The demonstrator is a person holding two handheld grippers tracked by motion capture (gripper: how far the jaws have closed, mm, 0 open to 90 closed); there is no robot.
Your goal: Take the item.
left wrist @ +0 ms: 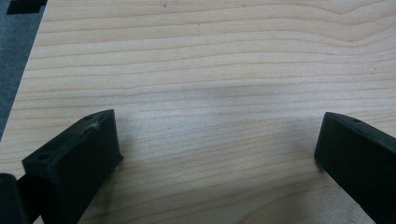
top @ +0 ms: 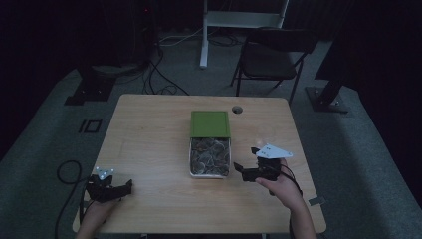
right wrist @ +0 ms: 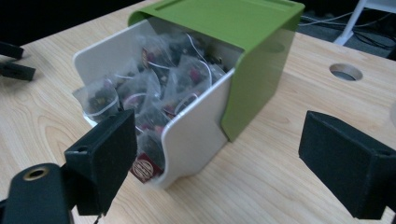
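Both jaws of my right gripper (right wrist: pixel 219 163) stand wide apart beside the white drawer (right wrist: pixel 196 135), pulled out of its green box (right wrist: pixel 233 28) mid-bench and full of tea bags (right wrist: pixel 140 93). My left gripper (left wrist: pixel 215 154) gapes over bare bench (left wrist: pixel 210 70). Reaching in carelessly could snag strings and spill bags.

The left tongs (top: pixel 110 188) sit low over the near left part of the surface (top: pixel 149 149), held by the left hand (top: pixel 94 211) that comes in from the bottom edge. In the left gripper view their two black jaws stand wide apart with nothing between them. The right tongs (top: pixel 251 171), held by the right hand (top: pixel 278 186), point leftward, jaws likewise spread wide and empty.
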